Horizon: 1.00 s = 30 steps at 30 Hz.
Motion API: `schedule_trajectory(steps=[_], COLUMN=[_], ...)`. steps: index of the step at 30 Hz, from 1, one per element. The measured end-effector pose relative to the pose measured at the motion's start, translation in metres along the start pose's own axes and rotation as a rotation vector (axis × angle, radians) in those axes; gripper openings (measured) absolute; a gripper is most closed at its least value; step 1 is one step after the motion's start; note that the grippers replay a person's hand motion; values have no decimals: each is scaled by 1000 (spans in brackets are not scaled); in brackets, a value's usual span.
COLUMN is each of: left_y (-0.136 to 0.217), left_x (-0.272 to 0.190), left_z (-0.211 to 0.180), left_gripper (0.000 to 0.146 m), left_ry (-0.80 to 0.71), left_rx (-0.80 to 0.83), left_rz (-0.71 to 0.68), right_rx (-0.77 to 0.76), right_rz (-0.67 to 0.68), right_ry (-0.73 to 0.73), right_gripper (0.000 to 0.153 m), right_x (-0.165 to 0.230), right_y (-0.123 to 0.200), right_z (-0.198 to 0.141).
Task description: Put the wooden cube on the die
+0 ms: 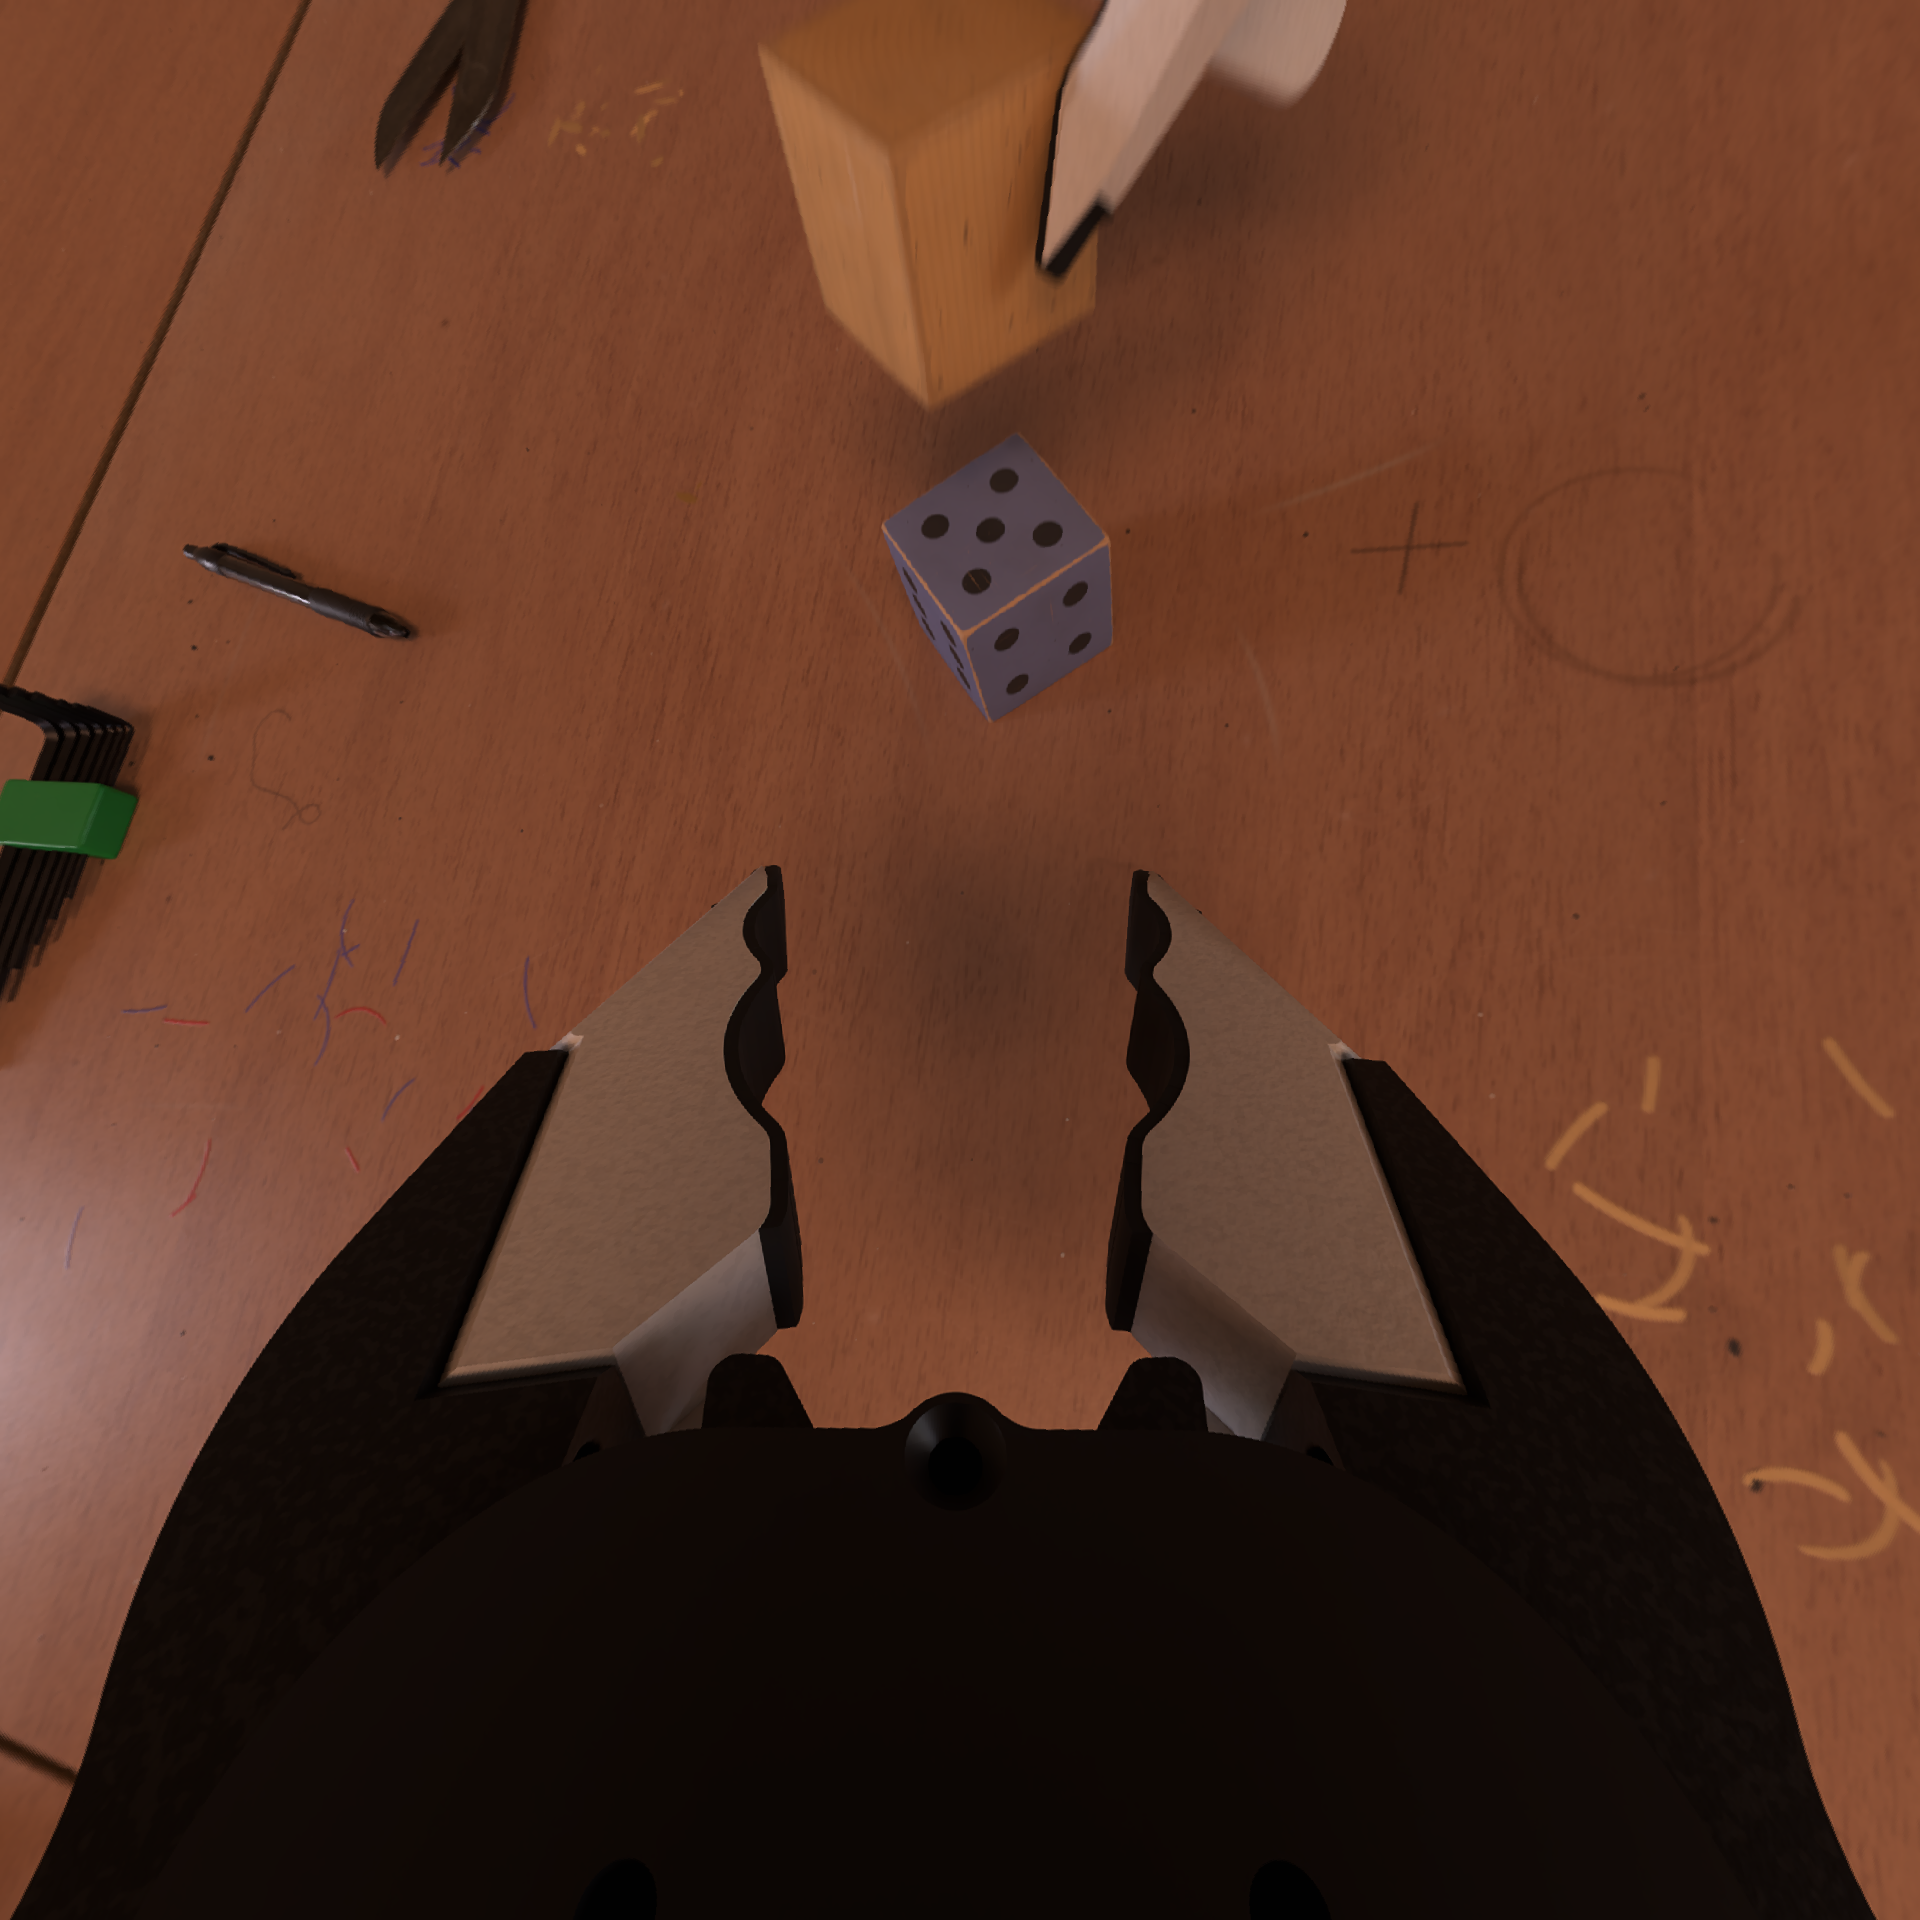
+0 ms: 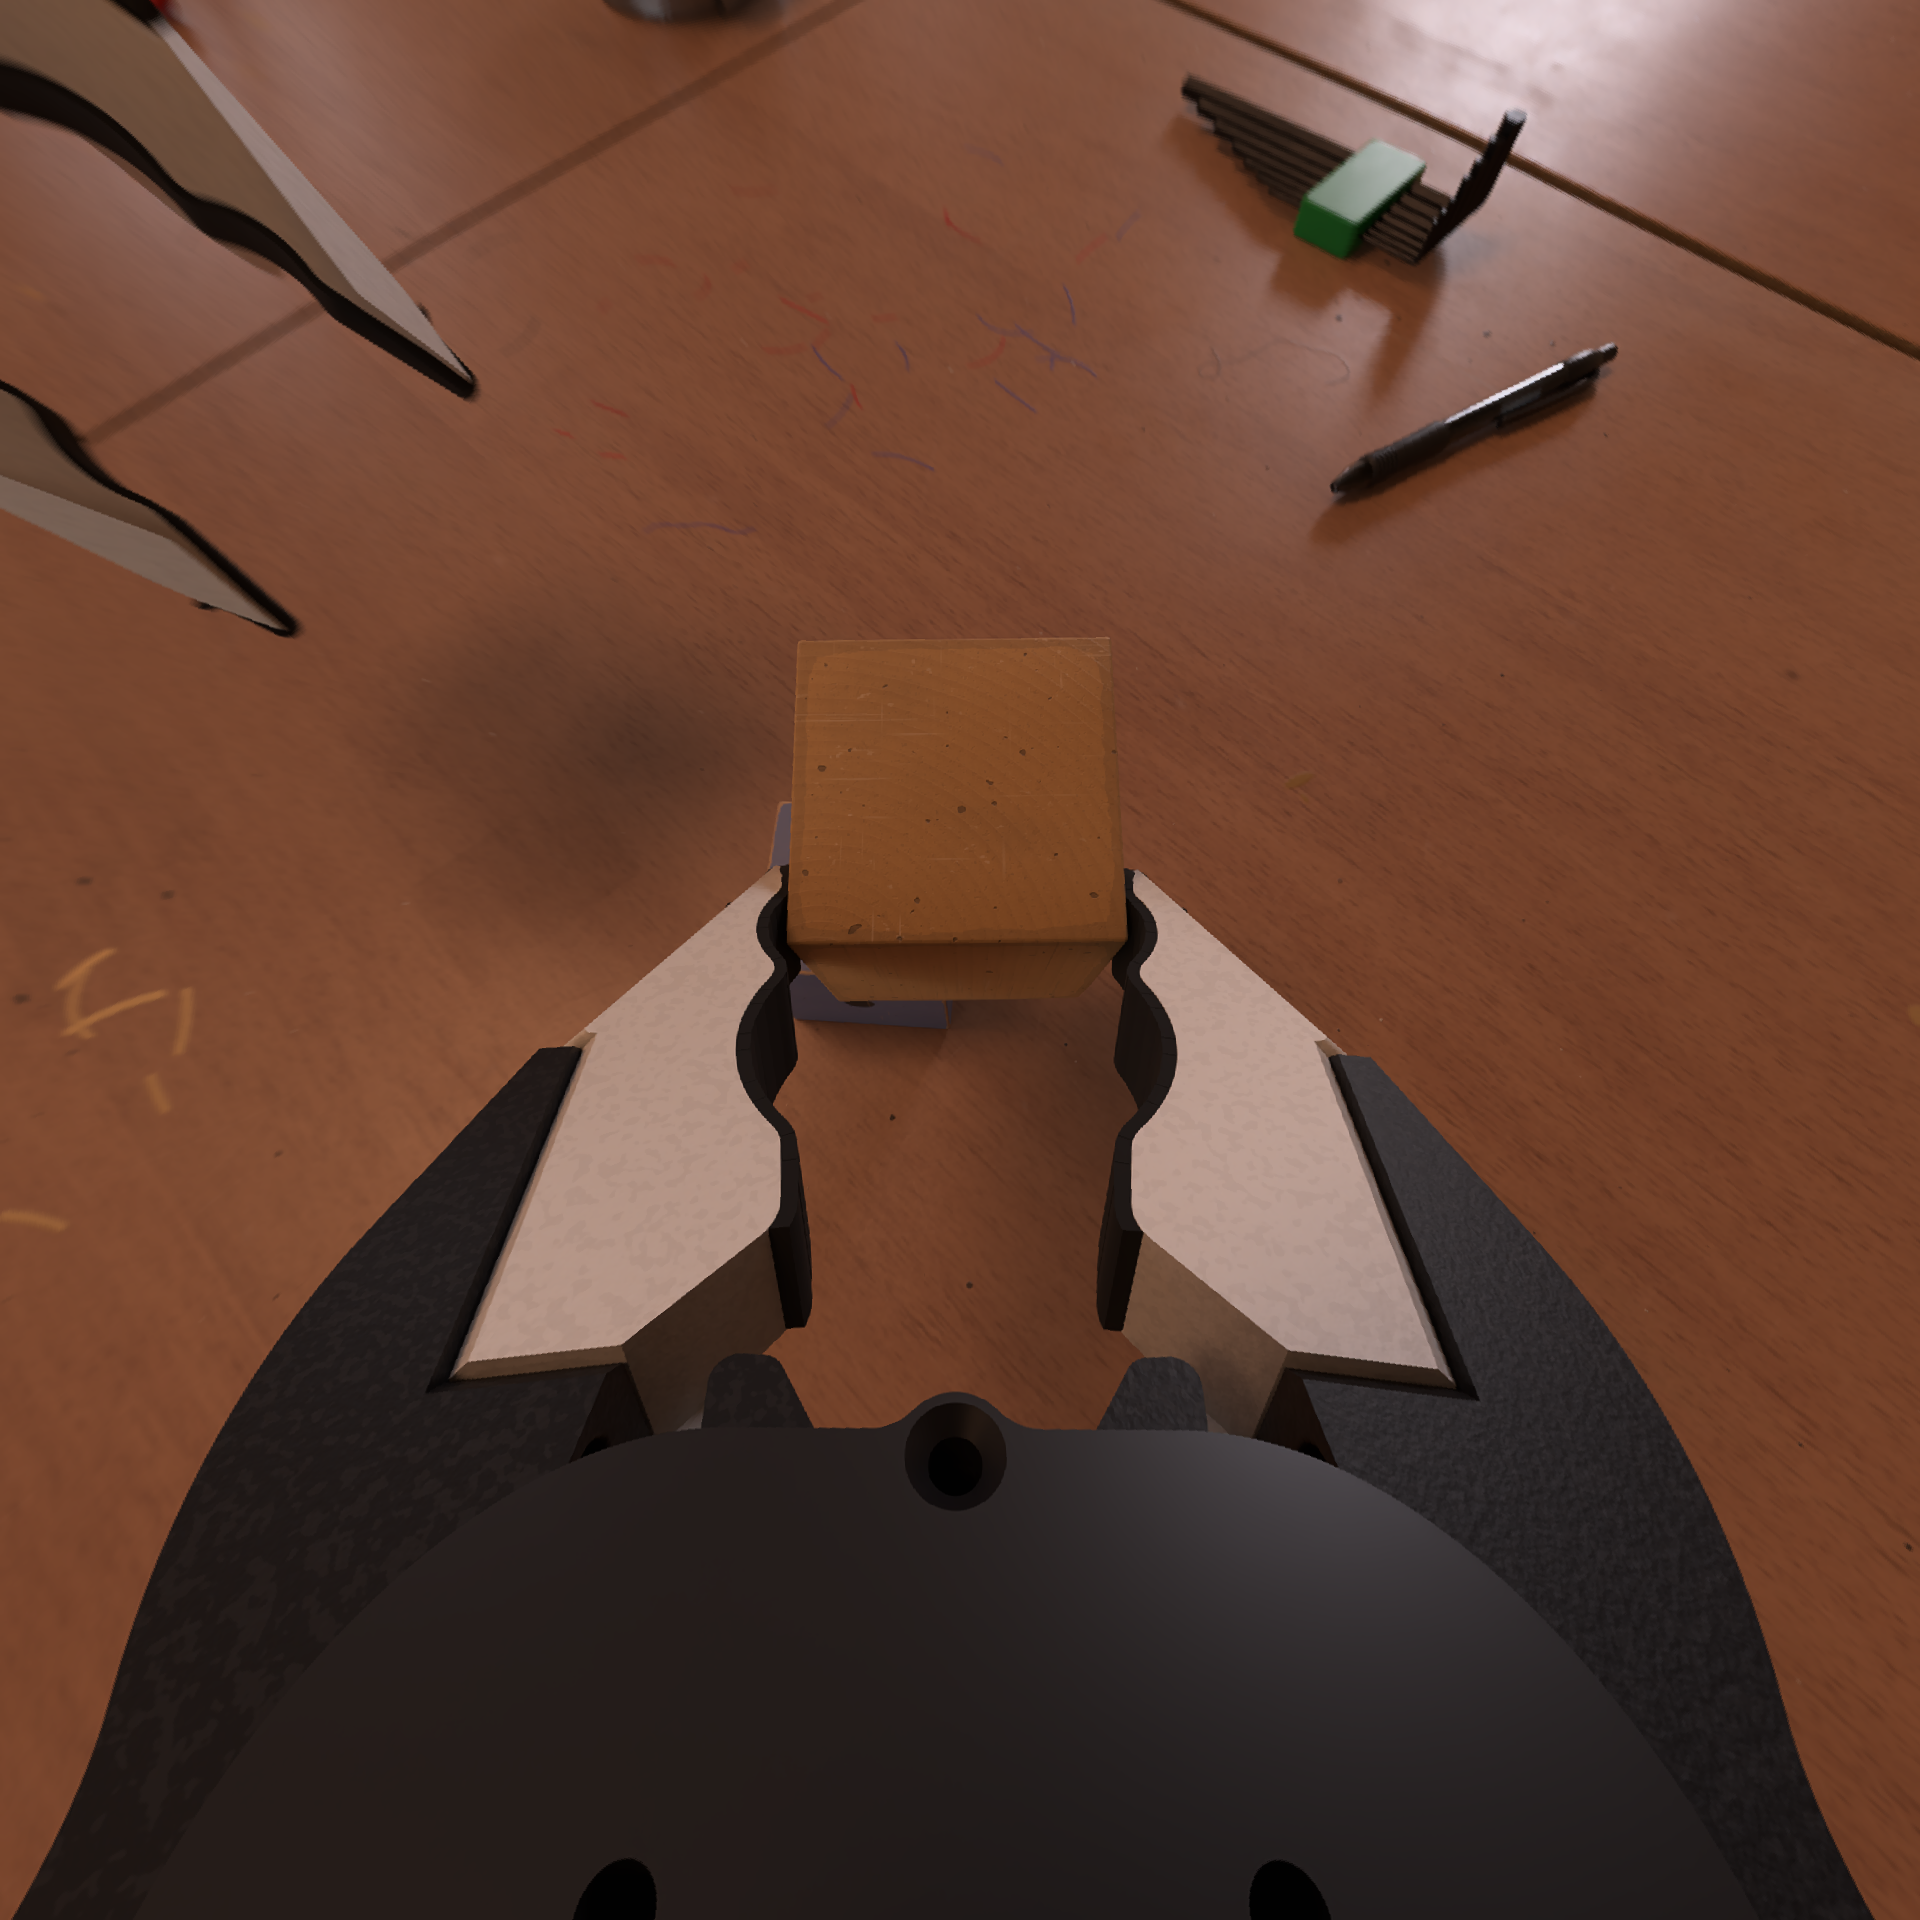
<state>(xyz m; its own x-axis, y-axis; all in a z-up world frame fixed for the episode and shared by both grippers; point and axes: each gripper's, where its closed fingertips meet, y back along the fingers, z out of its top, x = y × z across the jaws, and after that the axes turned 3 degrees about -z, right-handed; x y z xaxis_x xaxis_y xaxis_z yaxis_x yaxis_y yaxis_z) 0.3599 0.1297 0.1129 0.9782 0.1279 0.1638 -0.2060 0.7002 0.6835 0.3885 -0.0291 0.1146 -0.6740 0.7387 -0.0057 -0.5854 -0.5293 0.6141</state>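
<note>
Speckled honey-brown wooden cube [image 2: 951, 800] pinched in right gripper [image 2: 956, 914], seemingly above grey die [image 1: 997, 577]; left gripper [image 1: 956, 894] agape, empty.

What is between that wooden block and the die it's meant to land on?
Nothing visible. The wooden cube, held in the right claw, hangs above the die with only open air between them. The pen and the hex key set lie well aside.

Table [image 1: 1455, 831] showing matt, scribbled wood veneer. Wooden cube [image 2: 951, 790] looking satin, speckled, scratched. Die [image 1: 997, 571] appearing matt. Right hand-held gripper [image 2: 954, 914] showing grainy fingers [image 2: 644, 1164], pebbled black shell.
</note>
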Motion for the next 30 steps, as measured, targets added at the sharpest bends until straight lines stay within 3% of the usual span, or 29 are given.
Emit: schedule_trajectory(steps=[10,30], left_y=[4,1], left_x=[2,3], left_z=[-3,-8], left_gripper=[66,66], left_ry=[2,6], left_rx=[4,30], left_rz=[-8,-12], right_rx=[115,176], right_rz=[-37,-73], right_ry=[-18,-27], right_gripper=[61,61], right_x=[26,28], right_y=[-31,-40], right_z=[-10,-20])
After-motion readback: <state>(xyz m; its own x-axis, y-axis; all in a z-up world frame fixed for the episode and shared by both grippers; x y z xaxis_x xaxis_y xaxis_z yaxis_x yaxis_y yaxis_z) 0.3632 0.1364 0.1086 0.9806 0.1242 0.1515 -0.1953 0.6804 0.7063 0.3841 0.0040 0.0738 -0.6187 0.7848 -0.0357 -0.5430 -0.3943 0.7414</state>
